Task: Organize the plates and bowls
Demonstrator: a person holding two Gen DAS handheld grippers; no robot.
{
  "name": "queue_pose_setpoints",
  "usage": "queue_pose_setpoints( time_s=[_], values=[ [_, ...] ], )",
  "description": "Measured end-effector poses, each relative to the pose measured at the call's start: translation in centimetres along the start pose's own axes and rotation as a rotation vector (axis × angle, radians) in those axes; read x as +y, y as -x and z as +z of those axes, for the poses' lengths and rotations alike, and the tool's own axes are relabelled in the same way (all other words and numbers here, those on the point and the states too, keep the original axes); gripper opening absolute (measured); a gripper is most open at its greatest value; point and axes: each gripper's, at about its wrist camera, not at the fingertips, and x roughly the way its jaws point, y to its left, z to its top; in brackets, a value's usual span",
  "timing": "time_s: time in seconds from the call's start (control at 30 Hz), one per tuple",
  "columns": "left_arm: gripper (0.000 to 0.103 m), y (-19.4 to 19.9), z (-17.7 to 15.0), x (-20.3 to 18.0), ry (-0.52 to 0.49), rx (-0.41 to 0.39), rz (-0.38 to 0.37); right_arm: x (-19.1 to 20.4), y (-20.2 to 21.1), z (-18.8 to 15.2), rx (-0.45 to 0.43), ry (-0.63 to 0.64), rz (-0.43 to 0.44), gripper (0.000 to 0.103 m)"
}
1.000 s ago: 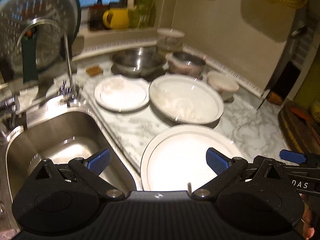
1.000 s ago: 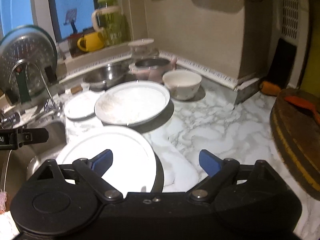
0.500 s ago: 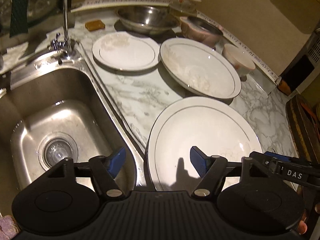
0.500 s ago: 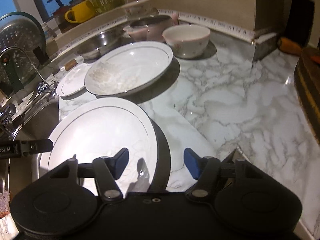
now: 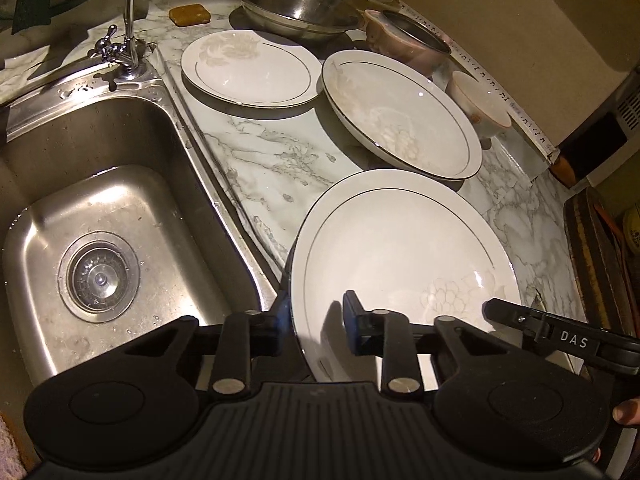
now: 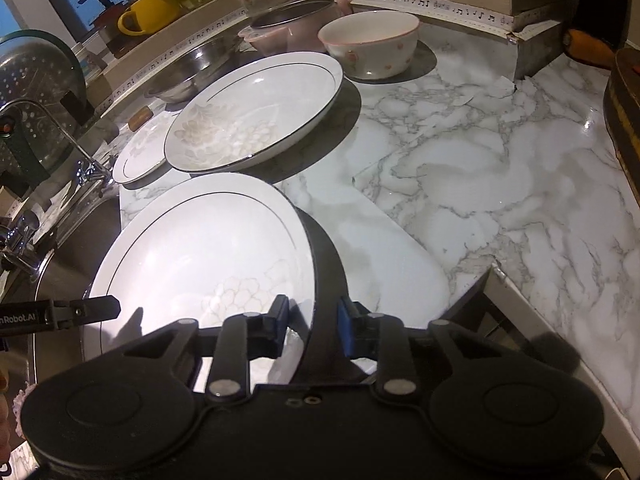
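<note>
A large white plate (image 5: 400, 248) (image 6: 200, 252) with a thin dark ring lies at the counter's front, beside the sink. My left gripper (image 5: 318, 318) straddles its left rim and its jaws are closing, one pad outside and one on the plate's face. At the opposite rim my right gripper (image 6: 312, 318) is closing the same way, with one pad under the plate's dark underside. Behind it are a deep white plate (image 5: 400, 116) (image 6: 252, 116) and a small flat plate (image 5: 248, 68) (image 6: 140, 152). A flowered white bowl (image 5: 476, 104) (image 6: 372, 44) stands further back.
A steel sink (image 5: 100, 200) with a tap (image 5: 128, 20) lies left of the plates. A steel bowl (image 5: 296, 8), a pink pot (image 5: 404, 44) and a sponge (image 5: 188, 14) line the back. A round wooden board (image 6: 628, 112) sits right, past bare marble counter (image 6: 500, 180).
Both grippers have dropped and tilted down toward the large plate. Their jaws went from wide open to narrow, now closed around opposite rims of the plate.
</note>
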Motion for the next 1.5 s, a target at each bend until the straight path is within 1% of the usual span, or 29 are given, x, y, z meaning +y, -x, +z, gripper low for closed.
queue_pose_setpoints(
  time_s=[0.03, 0.1, 0.27, 0.3, 0.63, 0.9, 1.13, 1.5],
  values=[
    [0.023, 0.0, 0.0, 0.0, -0.002, 0.000, 0.004, 0.0, 0.0, 0.1, 0.002, -0.001, 0.009, 0.018],
    [0.019, 0.0, 0.1, 0.2, -0.002, 0.002, 0.008, 0.1, 0.0, 0.1, 0.004, 0.000, 0.017, 0.014],
    [0.010, -0.1, 0.1, 0.5, 0.010, 0.003, 0.016, 0.1, -0.1, 0.2, 0.001, -0.006, 0.013, 0.014],
    [0.010, 0.0, 0.1, 0.6, 0.014, 0.002, 0.019, 0.1, -0.1, 0.2, 0.000, -0.009, 0.013, 0.014],
    [0.009, 0.5, -0.2, 0.3, 0.007, -0.019, 0.035, 0.6, 0.2, 0.0, -0.016, 0.004, -0.012, 0.014],
    [0.009, 0.9, -0.1, 0.3, 0.012, -0.035, 0.031, 1.1, 0.9, 0.1, -0.036, 0.029, -0.009, 0.013],
    [0.009, 1.8, 0.1, 0.1, 0.010, -0.067, 0.024, 1.4, 1.5, 0.1, -0.056, 0.030, -0.004, 0.013],
    [0.009, 3.5, 1.9, -0.7, -0.007, -0.125, -0.001, 1.8, 3.0, 1.4, -0.103, 0.032, 0.006, 0.012]
  ],
)
